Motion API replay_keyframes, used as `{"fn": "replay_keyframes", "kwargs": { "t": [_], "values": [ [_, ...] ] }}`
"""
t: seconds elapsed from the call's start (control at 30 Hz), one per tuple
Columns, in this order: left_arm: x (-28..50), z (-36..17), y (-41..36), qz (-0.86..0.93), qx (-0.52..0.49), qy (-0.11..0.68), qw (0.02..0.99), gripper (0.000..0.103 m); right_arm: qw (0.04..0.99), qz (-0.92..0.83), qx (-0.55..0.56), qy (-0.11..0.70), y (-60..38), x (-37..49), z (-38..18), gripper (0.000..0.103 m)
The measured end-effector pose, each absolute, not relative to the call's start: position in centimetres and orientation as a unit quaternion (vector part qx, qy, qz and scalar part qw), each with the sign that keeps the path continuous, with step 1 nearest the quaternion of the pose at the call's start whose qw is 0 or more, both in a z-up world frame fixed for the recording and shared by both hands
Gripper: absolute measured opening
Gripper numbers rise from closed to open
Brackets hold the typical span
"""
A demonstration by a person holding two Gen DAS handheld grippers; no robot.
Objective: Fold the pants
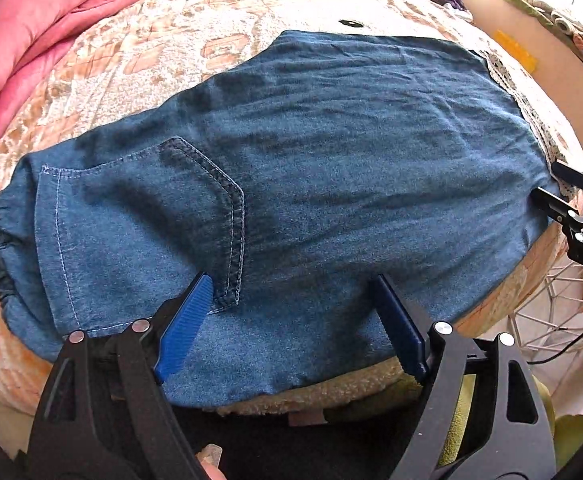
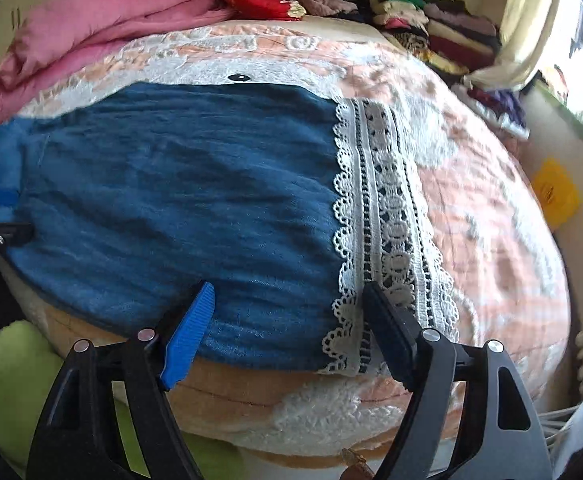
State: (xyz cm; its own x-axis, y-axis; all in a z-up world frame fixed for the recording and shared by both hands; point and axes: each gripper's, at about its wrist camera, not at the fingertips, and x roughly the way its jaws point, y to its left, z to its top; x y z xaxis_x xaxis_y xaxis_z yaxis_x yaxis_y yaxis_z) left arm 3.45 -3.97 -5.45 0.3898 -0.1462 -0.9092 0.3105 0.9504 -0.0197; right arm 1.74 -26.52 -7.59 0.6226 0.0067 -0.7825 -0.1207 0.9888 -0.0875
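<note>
Blue denim pants (image 1: 311, 184) lie flat across the bed, elastic waist at the left and a stitched back pocket (image 1: 147, 236) near me. Their white lace hem (image 2: 379, 216) shows in the right wrist view, where the pants (image 2: 179, 192) stretch off to the left. My left gripper (image 1: 291, 300) is open over the near edge of the pants beside the pocket, holding nothing. My right gripper (image 2: 287, 304) is open over the near edge by the lace hem, holding nothing. The right gripper also shows at the right edge of the left wrist view (image 1: 563, 192).
The pants rest on a peach and white patterned bedspread (image 2: 491, 240). A pink quilt (image 2: 91, 32) is bunched at the far left. Stacked folded clothes (image 2: 443, 32) sit at the far right corner. A white wire rack (image 1: 551, 312) stands beside the bed. Green fabric (image 2: 7, 376) lies below the bed edge.
</note>
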Motion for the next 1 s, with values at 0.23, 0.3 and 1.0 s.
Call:
{"fn": "replay_keyframes", "kwargs": {
  "t": [0.23,0.3,1.0],
  "values": [
    [3.3,-4.9,-3.9,-0.138,0.072,0.529,0.834,0.075,0.905,0.068,-0.011,0.420,-27.3,1.0,-5.7,0.076],
    [3.2,-4.5,-3.8,-0.139,0.069,0.524,0.838,0.076,0.907,0.073,-0.002,0.415,-27.4,0.5,-5.1,0.079],
    [2.0,1.1,-5.3,-0.157,0.072,0.464,0.869,0.092,0.936,0.054,0.014,0.348,-29.9,-2.9,0.5,0.081]
  ]
}}
